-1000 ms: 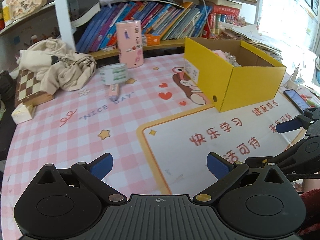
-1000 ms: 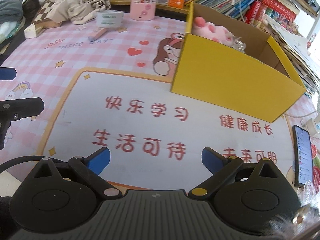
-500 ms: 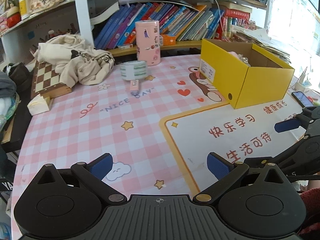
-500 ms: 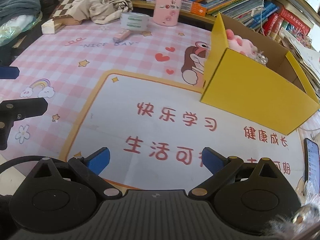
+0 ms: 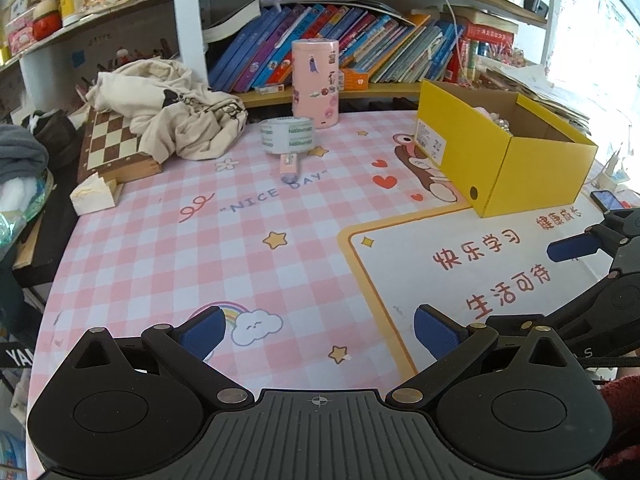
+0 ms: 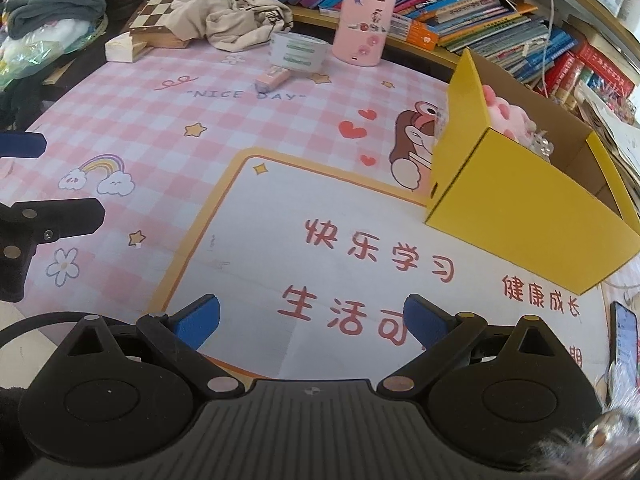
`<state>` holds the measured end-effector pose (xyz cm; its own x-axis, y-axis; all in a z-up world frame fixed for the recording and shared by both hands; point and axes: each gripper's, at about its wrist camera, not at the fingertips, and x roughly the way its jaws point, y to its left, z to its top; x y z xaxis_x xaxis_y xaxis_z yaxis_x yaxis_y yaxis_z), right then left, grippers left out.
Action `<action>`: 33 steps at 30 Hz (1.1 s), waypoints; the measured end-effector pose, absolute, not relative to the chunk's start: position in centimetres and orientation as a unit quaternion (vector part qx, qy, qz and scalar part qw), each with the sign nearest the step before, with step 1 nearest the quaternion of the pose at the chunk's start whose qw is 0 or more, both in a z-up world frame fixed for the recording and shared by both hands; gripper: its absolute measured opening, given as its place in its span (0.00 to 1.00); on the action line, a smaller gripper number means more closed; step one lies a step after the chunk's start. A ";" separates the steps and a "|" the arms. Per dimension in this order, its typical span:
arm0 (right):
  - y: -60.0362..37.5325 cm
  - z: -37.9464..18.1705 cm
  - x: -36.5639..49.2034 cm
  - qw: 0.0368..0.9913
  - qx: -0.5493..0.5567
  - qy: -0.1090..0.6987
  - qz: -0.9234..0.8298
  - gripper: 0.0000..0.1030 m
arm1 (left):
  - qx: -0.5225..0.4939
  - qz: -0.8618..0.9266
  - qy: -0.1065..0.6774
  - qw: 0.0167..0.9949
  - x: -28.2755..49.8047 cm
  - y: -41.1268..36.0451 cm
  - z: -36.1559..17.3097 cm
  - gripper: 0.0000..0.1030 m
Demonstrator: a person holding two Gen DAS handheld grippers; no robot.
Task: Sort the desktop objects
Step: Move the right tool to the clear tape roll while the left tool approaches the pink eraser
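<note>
Yellow cardboard box (image 6: 532,216) sitting far right holding a pink plush toy (image 6: 506,118), tape roll (image 5: 287,135) and pink eraser (image 5: 289,166) lying far centre, both grippers (image 5: 318,328) (image 6: 312,320) hovering near, jaws spread, empty, risking knocking the eraser under the roll.

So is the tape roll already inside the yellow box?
No, the tape roll sits on the pink checked mat beside the pink canister, well apart from the yellow box.

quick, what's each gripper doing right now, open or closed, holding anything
Left gripper: open, holding nothing, above the pink checked mat.
Right gripper: open, holding nothing, above the mat's white panel.
</note>
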<state>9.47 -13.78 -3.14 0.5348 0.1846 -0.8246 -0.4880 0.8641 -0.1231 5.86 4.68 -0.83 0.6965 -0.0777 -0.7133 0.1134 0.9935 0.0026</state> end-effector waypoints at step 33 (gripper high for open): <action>-11.1 -3.3 16.7 0.855 -0.204 0.420 0.226 0.96 | -0.005 -0.022 0.401 0.916 10.8 6.0 -2.5 0.99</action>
